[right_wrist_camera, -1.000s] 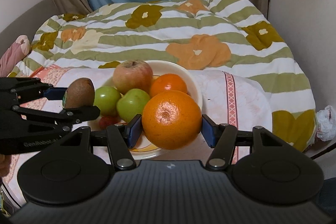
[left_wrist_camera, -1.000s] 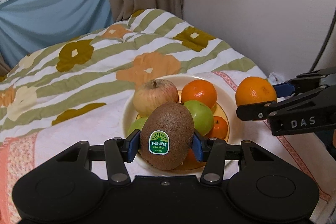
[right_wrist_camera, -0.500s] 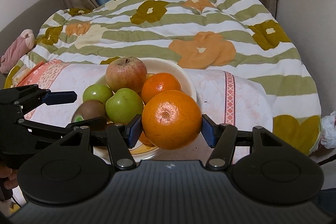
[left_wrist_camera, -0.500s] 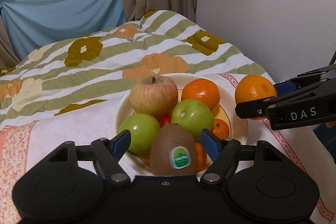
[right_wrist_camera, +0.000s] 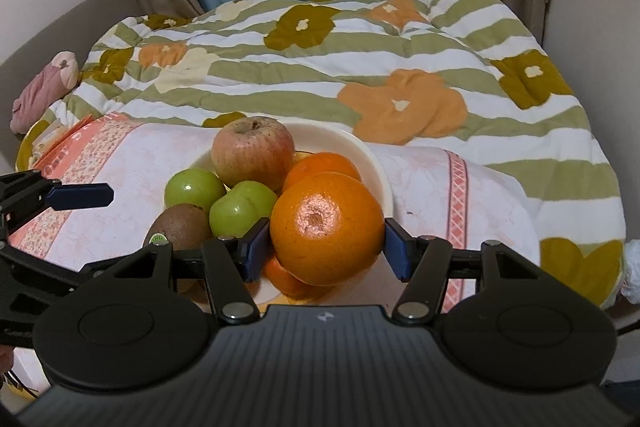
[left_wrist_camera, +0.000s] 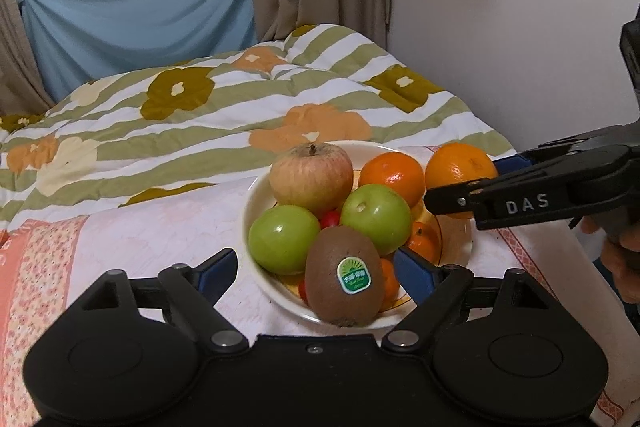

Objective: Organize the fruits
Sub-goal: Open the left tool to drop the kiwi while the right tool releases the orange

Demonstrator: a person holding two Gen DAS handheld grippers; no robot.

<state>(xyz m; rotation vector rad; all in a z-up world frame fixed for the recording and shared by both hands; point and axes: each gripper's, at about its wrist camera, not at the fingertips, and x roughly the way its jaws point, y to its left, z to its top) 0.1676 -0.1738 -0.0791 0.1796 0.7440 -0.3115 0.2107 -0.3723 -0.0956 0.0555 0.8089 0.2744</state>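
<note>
A cream bowl [left_wrist_camera: 256, 195] on a pink-patterned cloth holds a red-yellow apple [left_wrist_camera: 311, 177], two green apples [left_wrist_camera: 284, 239], an orange [left_wrist_camera: 391, 175], small tangerines and a kiwi [left_wrist_camera: 345, 281] with a green sticker at its near rim. My left gripper [left_wrist_camera: 316, 269] is open, its jaws apart on either side of the kiwi, which rests in the bowl. My right gripper [right_wrist_camera: 325, 242] is shut on a large orange [right_wrist_camera: 326, 229] and holds it above the bowl's right edge; it also shows in the left wrist view [left_wrist_camera: 460, 169].
The bowl [right_wrist_camera: 372, 167] sits near the foot of a bed with a green-striped floral quilt [right_wrist_camera: 360, 67]. A wall stands close on the right, curtains and a blue sheet at the back. A pink pillow [right_wrist_camera: 44, 87] lies far left.
My left gripper opened and let go of the kiwi, which now lies in the bowl, then drew back a little. My right gripper moved the orange closer over the bowl.
</note>
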